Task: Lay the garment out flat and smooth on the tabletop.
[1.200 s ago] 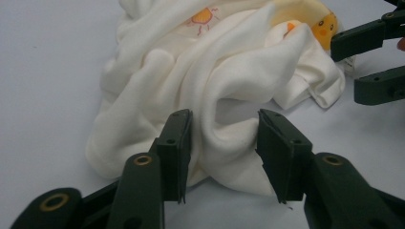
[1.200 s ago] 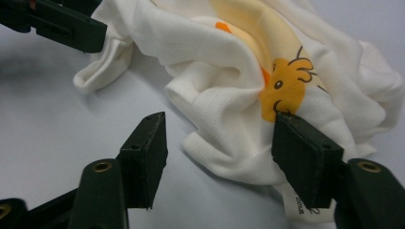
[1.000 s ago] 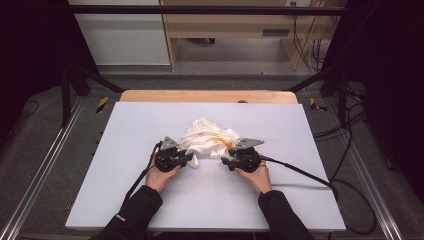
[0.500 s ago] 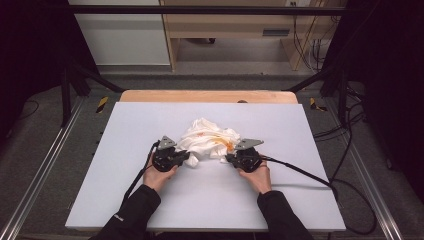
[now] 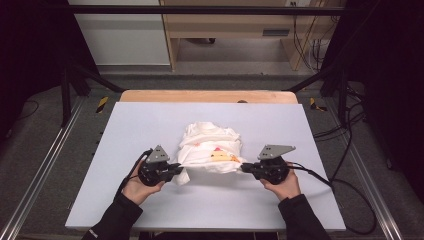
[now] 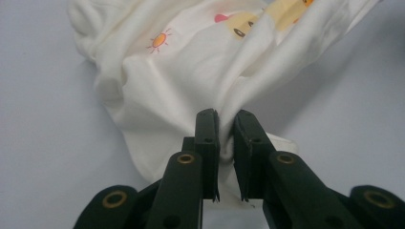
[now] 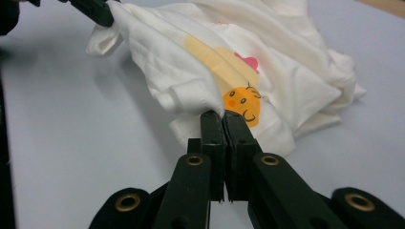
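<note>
A crumpled cream child's shirt (image 5: 210,145) with a sun, a yellow chick and a pink heart printed on it lies mid-table. Its near edge is lifted and stretched between my two grippers. My left gripper (image 5: 177,170) pinches a fold of the cloth (image 6: 157,81) at the shirt's left; its jaws have just been closing on that fold. At the shirt's right, beside the chick print (image 7: 243,102), my right gripper (image 5: 245,169) is shut on the hem. In the right gripper view the left gripper (image 7: 98,12) holds the far corner at top left.
The pale grey tabletop (image 5: 125,200) has a wooden strip (image 5: 207,96) along its far edge. Black cables (image 5: 345,200) trail off the right side. Metal rails (image 5: 45,165) and dark stands flank the table, and a wooden cabinet (image 5: 225,25) stands behind.
Both grippers have shut on the shirt's near edge, then risen and moved apart. The cloth between them is now pulled out into a raised band.
</note>
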The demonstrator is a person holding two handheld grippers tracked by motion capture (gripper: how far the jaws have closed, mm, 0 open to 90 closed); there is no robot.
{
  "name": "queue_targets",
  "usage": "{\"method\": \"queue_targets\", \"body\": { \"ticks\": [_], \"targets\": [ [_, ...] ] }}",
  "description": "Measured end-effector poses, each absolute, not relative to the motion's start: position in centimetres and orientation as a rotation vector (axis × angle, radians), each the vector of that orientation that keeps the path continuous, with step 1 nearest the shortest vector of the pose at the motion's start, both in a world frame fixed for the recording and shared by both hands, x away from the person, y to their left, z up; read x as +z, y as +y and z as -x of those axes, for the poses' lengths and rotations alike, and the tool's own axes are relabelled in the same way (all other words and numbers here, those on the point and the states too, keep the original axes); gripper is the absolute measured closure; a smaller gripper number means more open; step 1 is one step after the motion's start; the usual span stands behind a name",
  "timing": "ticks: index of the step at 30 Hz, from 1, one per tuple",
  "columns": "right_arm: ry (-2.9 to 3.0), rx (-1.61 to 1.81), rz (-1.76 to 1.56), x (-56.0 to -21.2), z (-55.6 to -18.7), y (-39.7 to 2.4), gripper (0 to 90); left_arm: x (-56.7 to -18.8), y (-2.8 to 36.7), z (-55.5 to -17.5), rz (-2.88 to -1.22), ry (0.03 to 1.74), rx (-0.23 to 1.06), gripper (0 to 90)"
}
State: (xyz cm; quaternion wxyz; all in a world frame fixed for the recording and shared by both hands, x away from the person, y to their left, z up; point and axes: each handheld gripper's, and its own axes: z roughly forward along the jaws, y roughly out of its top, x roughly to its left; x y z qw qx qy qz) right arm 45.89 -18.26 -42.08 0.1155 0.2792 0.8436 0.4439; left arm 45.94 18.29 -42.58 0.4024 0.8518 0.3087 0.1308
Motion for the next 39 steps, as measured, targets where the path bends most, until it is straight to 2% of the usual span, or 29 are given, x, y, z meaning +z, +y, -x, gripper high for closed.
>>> {"method": "queue_targets", "body": {
  "ticks": [4,8,12,13,15,19,24,26,27,30,31,32,33,36,39],
  "targets": [
    [2.523,1.247,-0.842,-42.7,-44.9,-19.5,88.3,-43.5,17.2,-45.0,-2.210,0.747,0.269,77.4],
    [2.583,1.164,-0.934,-44.9,-44.6,-20.5,80.6,-44.5,16.7,-44.6,-2.202,0.756,0.275,59.6],
    [2.443,1.244,-1.018,-45.1,-44.8,-21.5,53.7,-43.8,18.2,-44.2,-2.071,0.801,0.367,32.6],
    [2.443,1.244,-1.018,-45.1,-44.8,-21.5,53.7,-43.7,18.6,-44.2,-2.049,0.820,0.375,32.6],
    [2.369,1.271,-1.044,-45.1,-44.8,-21.8,46.1,-44.2,19.5,-44.0,-2.012,0.876,0.376,27.5],
    [2.307,1.243,-1.118,-45.9,-45.2,-22.0,42.2,-45.9,20.4,-43.9,-2.003,0.967,0.355,25.9],
    [2.310,1.191,-1.131,-47.3,-45.9,-21.3,42.0,-47.9,19.8,-44.2,-2.041,1.036,0.345,33.8],
    [2.327,1.177,-1.136,-48.0,-46.5,-20.9,45.0,-48.2,19.5,-44.2,-2.049,1.045,0.326,42.1],
    [2.327,1.177,-1.136,-48.0,-46.5,-20.9,45.0,-48.3,19.3,-44.1,-2.050,1.052,0.317,42.1],
    [2.342,1.200,-1.156,-48.3,-47.1,-20.4,49.8,-48.2,19.0,-44.0,-2.056,1.057,0.317,52.7],
    [2.350,1.203,-1.160,-48.4,-47.2,-20.3,53.6,-48.2,19.0,-44.0,-2.057,1.060,0.312,57.1],
    [2.377,1.191,-1.154,-48.7,-47.3,-19.9,59.0,-48.2,18.9,-43.9,-2.067,1.059,0.332,65.3],
    [2.377,1.191,-1.154,-48.7,-47.3,-19.9,59.0,-48.2,18.8,-43.8,-2.081,1.056,0.355,65.3],
    [2.388,1.178,-1.126,-48.7,-47.2,-19.6,72.3,-48.1,18.5,-43.6,-2.108,1.054,0.372,80.8],
    [2.399,1.189,-1.111,-48.4,-47.1,-19.6,87.0,-47.9,18.5,-43.7,-2.118,1.046,0.368,86.5]
  ]
}}
